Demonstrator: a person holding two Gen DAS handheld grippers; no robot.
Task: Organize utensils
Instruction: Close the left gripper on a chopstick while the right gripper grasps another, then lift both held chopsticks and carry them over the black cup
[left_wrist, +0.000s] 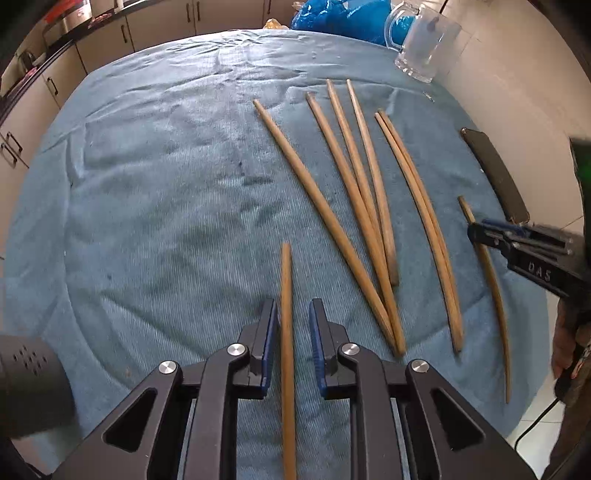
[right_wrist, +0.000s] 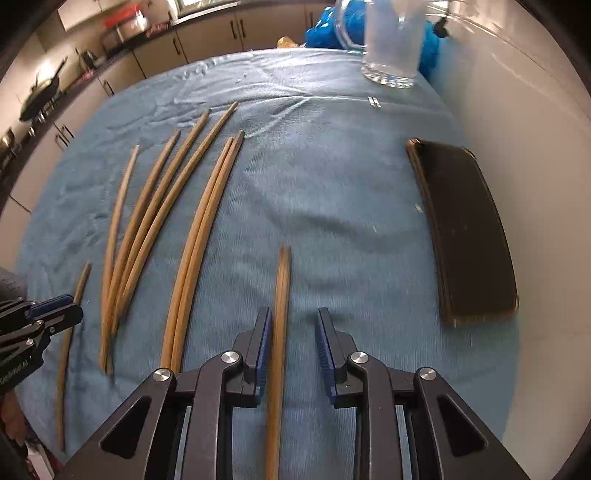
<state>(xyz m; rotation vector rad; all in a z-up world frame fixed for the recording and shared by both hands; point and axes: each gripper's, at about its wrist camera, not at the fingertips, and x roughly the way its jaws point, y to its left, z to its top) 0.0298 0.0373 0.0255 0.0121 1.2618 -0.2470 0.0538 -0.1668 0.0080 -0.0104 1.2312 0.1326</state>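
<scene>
Several wooden chopsticks (left_wrist: 354, 192) lie spread on a blue cloth (left_wrist: 166, 184). One chopstick (left_wrist: 286, 295) runs between the fingers of my left gripper (left_wrist: 293, 306). It rests against the left pad with a gap to the right pad, so the gripper is open. Another chopstick (right_wrist: 282, 288) lies between the fingers of my right gripper (right_wrist: 293, 314), close to the left pad and clear of the right one; this gripper is open too. In the left wrist view the right gripper (left_wrist: 480, 232) sits over that far-right chopstick (left_wrist: 495, 295). The left gripper (right_wrist: 62, 302) shows at the left edge of the right wrist view.
A clear glass mug (right_wrist: 391, 37) stands at the back right of the cloth, with a blue plastic bag (left_wrist: 343, 18) behind it. A black flat case (right_wrist: 469, 229) lies along the right side by the white wall. Kitchen cabinets (left_wrist: 110, 40) run along the back left.
</scene>
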